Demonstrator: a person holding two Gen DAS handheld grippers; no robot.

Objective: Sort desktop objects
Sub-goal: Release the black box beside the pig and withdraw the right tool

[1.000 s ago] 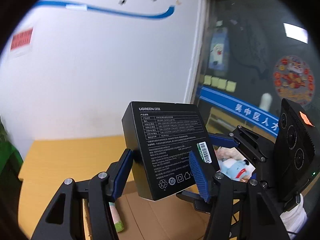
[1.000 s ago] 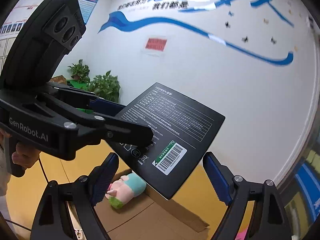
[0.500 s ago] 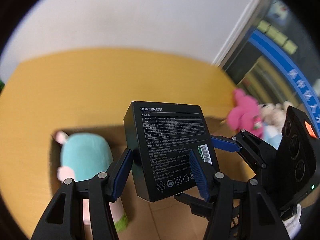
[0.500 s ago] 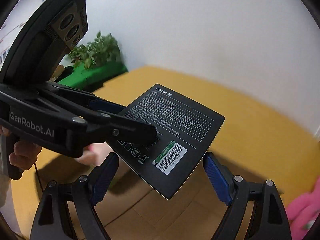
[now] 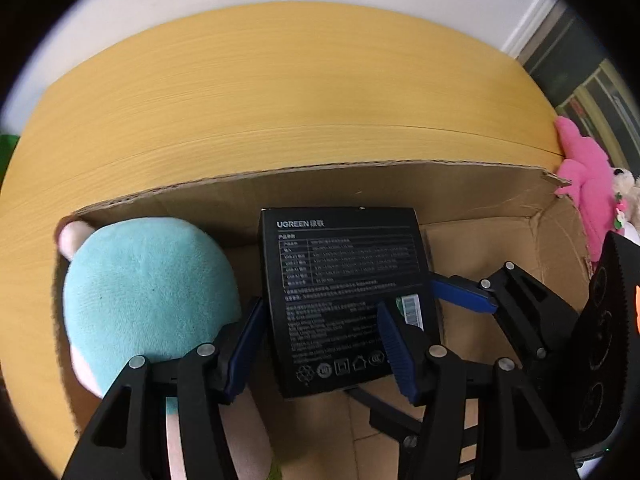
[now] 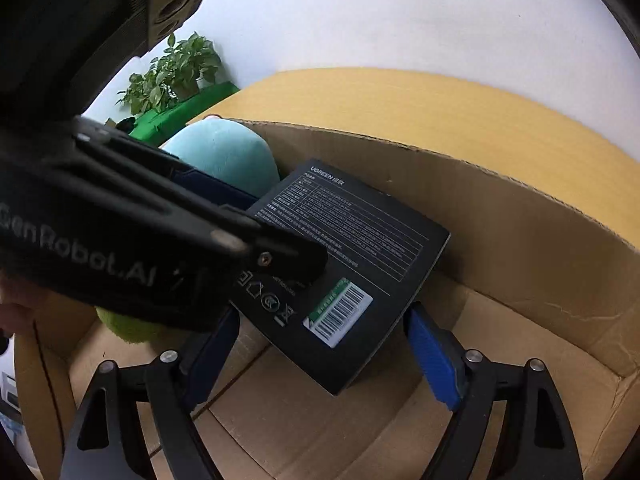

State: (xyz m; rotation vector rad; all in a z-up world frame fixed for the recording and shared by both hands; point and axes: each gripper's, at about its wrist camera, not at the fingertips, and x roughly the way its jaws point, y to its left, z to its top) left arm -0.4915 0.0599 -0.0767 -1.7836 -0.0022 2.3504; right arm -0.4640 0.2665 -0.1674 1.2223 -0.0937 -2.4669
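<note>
A flat black UGREEN box (image 5: 344, 296) is inside the open cardboard carton (image 5: 320, 184), label side up. My left gripper (image 5: 320, 344) is shut on the black box at its near end, with blue pads on both side edges. My right gripper (image 6: 324, 348) is open, its blue pads spread apart below the black box (image 6: 352, 256) and not touching it. A teal plush toy (image 5: 148, 296) lies in the carton at the left, against the left finger; it also shows in the right wrist view (image 6: 228, 160).
The carton (image 6: 520, 232) sits on a yellow wooden table (image 5: 280, 92). A pink plush toy (image 5: 588, 184) lies outside the carton's right corner. Potted plants (image 6: 176, 68) on a green stand are beyond the table's left end, by a white wall.
Both grippers tilted down and lowered the black box into the carton, beside the teal plush. The left grip on the box is unchanged and the right gripper stayed open.
</note>
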